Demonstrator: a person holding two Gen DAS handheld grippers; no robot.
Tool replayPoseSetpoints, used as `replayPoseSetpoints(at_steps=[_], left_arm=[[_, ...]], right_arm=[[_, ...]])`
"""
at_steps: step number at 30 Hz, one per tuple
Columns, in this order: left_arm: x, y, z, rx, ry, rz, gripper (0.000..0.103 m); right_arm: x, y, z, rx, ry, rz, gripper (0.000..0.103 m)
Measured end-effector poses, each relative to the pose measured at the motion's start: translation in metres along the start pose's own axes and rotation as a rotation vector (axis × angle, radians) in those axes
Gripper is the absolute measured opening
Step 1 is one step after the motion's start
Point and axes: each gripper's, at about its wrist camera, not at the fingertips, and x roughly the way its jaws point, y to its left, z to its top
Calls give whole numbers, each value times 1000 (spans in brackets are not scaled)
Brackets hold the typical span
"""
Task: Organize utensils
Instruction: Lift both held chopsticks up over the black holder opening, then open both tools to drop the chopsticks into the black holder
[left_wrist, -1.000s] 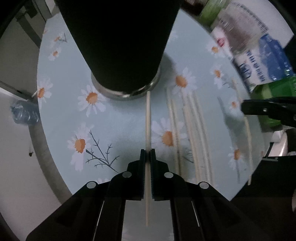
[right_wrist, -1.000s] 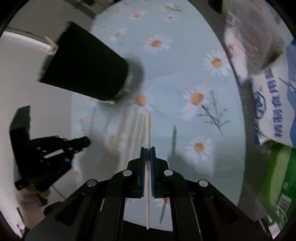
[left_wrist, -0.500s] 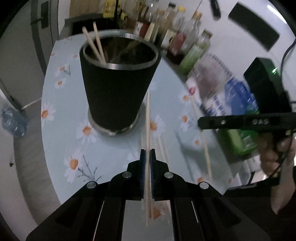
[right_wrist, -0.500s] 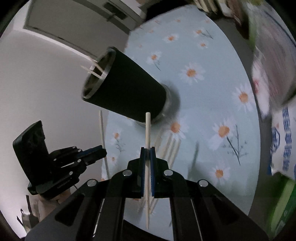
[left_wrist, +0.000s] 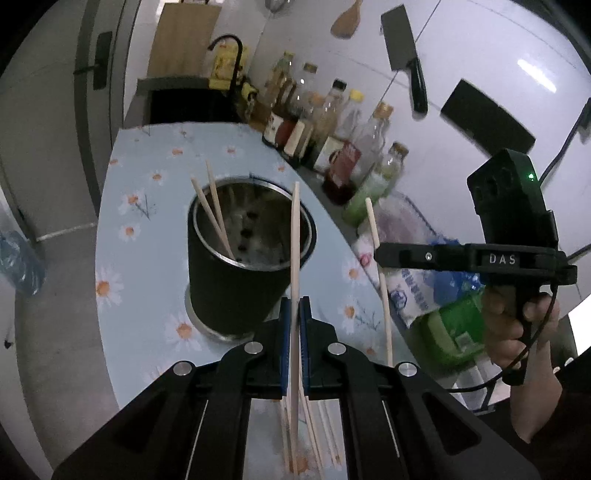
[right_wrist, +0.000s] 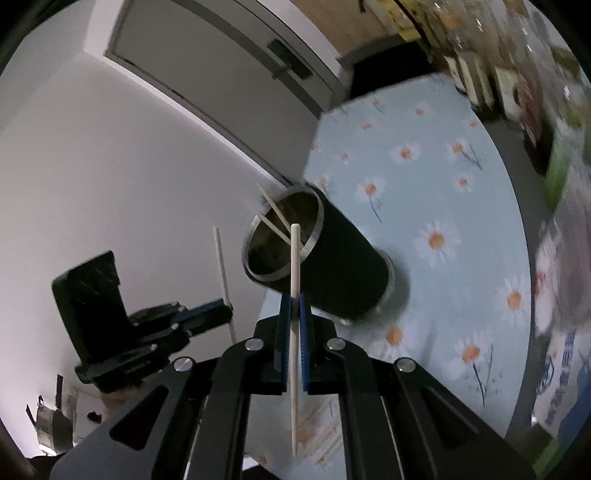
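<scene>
Claw left (left_wrist: 294, 325) and claw right (right_wrist: 294, 325) each pinch one chopstick (left_wrist: 294, 258) upright at frame centre, holder (left_wrist: 236, 280) on the surface (left_wrist: 147, 280) centre-left; you risk both sticks colliding at its rim.

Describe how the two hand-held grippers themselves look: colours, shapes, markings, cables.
Both are matte black with blue ribbed finger pads and silver round bolts. The left hand-held gripper shows angular black linkages. The right hand-held gripper has white "DAS" lettering, a boxy black top with a green light, a pistol-style handle in a bare hand, and a thin black cable.
</scene>
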Motion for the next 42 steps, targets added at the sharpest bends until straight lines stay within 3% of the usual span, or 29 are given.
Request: replayPoseSetpoints(at_steps=[7, 12, 15, 20, 24, 29, 33, 37, 42], left_arm=[[-23, 10, 17, -41, -176, -23, 4], [-46, 13, 30, -61, -332, -38, 4], [-53, 9, 36, -45, -374, -42, 4], [-59, -1, 41, 5, -478, -36, 4], [-60, -2, 42, 24, -561, -16, 4], [-55, 5, 41, 18, -661, 65, 4], [-49, 10, 41, 2, -667, 73, 4], [-38, 9, 40, 28, -653, 87, 4], [-28, 11, 40, 28, -624, 94, 4]], right_arm=[[-8, 16, 29, -42, -71, 73, 6], [-18, 26, 46, -61, -194, 117, 6], [-22, 31, 53, -72, -249, 129, 6], [-29, 38, 63, -95, -338, 126, 6], [-39, 39, 64, -122, -479, 115, 6], [-36, 36, 62, -142, -552, 54, 6], [-29, 30, 61, -140, -550, 42, 6], [-21, 26, 56, -169, -609, -69, 6], [-11, 19, 57, -153, -566, -47, 6]])
